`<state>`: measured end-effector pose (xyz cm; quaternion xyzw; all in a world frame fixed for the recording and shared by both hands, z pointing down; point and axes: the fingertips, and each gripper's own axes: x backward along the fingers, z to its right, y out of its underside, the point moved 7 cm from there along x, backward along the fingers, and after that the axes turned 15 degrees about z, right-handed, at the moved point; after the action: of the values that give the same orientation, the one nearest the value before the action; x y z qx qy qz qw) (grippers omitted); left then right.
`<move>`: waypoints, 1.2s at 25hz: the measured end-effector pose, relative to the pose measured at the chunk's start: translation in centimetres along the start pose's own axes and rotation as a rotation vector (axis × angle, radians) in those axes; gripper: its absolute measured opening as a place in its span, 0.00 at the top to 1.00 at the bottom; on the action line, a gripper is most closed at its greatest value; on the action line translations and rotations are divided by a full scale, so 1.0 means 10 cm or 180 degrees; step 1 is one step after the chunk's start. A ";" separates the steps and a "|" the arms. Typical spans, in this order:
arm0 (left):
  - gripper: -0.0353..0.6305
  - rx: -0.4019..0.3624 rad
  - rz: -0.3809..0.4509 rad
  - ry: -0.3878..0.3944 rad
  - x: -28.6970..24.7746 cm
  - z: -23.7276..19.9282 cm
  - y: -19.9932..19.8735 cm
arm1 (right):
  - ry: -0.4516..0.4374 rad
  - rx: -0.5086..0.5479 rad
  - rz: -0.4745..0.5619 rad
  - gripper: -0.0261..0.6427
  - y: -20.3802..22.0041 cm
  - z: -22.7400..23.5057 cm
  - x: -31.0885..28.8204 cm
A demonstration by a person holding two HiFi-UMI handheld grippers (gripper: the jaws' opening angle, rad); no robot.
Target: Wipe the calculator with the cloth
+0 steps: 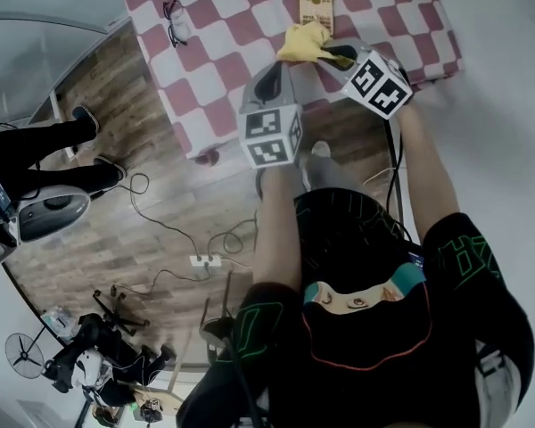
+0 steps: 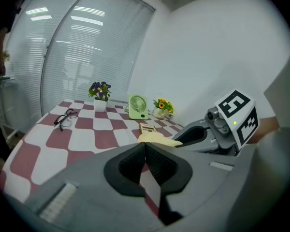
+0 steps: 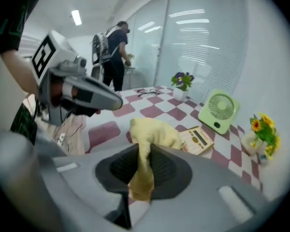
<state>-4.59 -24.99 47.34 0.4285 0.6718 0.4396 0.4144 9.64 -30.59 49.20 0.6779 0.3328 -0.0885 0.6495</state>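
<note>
Head view puts the calculator [image 1: 316, 7], long axis 12-to-6, at 12 o'clock of the cloth [image 1: 305, 45] clamped in the right tool [image 1: 341, 59]; the left tool [image 1: 269, 83], jaws together on nothing, sits farther off

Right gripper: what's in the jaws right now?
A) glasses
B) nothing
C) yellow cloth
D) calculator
C: in the right gripper view, the right gripper has its jaws closed on the yellow cloth. The calculator lies untouched on the table beyond.
</note>
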 end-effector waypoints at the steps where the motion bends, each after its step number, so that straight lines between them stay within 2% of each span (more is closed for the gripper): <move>1: 0.93 0.0009 0.0037 -0.0037 0.03 0.01 -0.02 | 0.0141 -0.0202 0.0135 0.86 -0.03 0.02 0.06; 5: 0.93 0.0007 0.0204 -0.0132 0.09 0.11 -0.15 | 0.0668 -0.0761 0.0649 0.86 -0.17 0.13 0.32; 12: 0.93 -0.0070 0.0460 -0.0195 0.20 0.34 -0.32 | 0.1389 -0.1122 0.1320 0.86 -0.30 0.22 0.96; 17: 0.93 -0.0263 0.0600 -0.0187 0.28 0.55 -0.43 | 0.1676 -0.1308 0.1714 0.86 -0.28 0.20 1.39; 20: 0.93 -0.0387 0.0724 -0.0290 0.36 0.60 -0.54 | 0.1779 -0.1433 0.1884 0.86 -0.23 0.16 1.58; 25: 0.93 -0.0591 0.0939 -0.0458 0.43 0.59 -0.85 | 0.2177 -0.1392 0.2049 0.86 -0.28 0.26 1.84; 30: 0.93 -0.0769 0.1132 -0.0549 0.46 0.62 -1.07 | 0.2268 -0.1229 0.2179 0.86 -0.38 0.36 2.00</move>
<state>-2.40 -21.89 34.69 0.5233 0.4903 0.5447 0.4347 23.85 -27.48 34.48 0.6039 0.3029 0.4273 0.6008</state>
